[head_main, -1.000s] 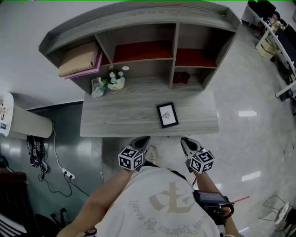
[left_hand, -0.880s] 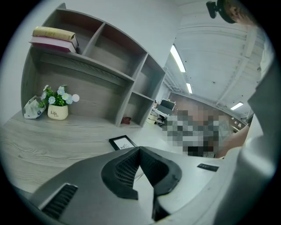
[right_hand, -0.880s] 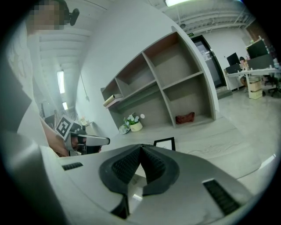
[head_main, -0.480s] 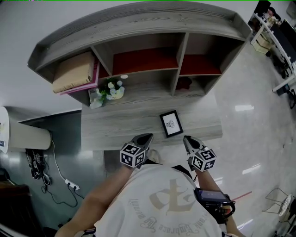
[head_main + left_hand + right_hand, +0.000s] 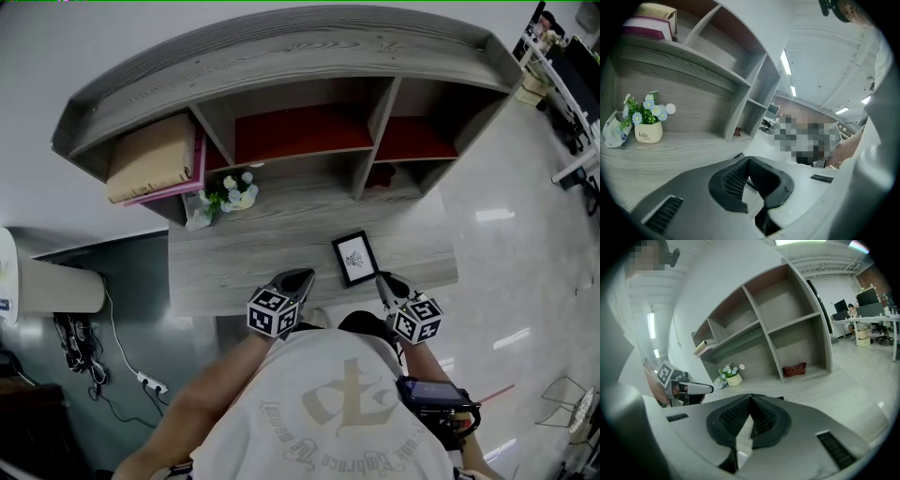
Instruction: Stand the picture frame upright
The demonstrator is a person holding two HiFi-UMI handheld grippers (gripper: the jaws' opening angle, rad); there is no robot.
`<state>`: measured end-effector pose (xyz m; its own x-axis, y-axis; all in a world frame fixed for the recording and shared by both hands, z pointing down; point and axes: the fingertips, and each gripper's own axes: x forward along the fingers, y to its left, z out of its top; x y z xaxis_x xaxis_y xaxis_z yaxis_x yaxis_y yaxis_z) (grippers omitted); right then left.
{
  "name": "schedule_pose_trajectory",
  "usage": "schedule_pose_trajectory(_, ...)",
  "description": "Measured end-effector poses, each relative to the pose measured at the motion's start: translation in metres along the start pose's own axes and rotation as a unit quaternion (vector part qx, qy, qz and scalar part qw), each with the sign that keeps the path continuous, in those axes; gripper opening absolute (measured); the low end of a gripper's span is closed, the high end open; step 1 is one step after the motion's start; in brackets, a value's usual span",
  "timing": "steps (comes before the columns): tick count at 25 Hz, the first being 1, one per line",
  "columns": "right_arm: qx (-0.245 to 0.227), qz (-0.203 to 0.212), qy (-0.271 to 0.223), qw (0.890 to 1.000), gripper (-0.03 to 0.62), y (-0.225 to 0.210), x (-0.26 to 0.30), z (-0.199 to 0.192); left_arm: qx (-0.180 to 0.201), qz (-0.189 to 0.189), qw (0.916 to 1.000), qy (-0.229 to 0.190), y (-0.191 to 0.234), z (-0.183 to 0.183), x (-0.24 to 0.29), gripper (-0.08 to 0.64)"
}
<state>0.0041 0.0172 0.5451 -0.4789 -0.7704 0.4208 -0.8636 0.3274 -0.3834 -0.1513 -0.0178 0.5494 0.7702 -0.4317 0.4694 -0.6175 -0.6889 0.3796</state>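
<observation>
Both my tongs are closed and empty. My left gripper (image 5: 302,277) and right gripper (image 5: 383,279) hover at the near edge of the grey wood-grain desk (image 5: 234,267). Just beyond the right one, the single black-edged picture frame (image 5: 354,257) lies flat on the desk. I judge nothing is done yet: gripping it and standing it up both remain. Farther back stands one small pot of white flowers (image 5: 232,194), then one grey wooden shelf unit (image 5: 281,47).
</observation>
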Motion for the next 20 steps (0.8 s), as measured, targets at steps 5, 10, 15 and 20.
schedule_pose_trajectory(5, 0.000, 0.006, 0.010, 1.000, 0.005, 0.000, 0.011, -0.001, -0.006, -0.003, 0.9999, 0.008, 0.001, -0.004, 0.003, 0.003)
schedule_pose_trajectory(10, -0.003, 0.015, 0.028, 0.999, 0.005, -0.012, 0.021, -0.001, -0.016, 0.004, 0.9998, 0.013, 0.003, -0.004, 0.017, 0.003)
schedule_pose_trajectory(15, -0.012, 0.029, 0.052, 0.998, 0.005, -0.032, 0.029, 0.002, -0.036, 0.028, 0.9988, 0.014, 0.007, -0.003, 0.033, 0.003)
schedule_pose_trajectory(20, -0.024, 0.048, 0.072, 0.996, 0.005, -0.052, 0.039, 0.009, -0.062, 0.047, 0.9968, 0.016, 0.006, -0.003, 0.050, 0.003)
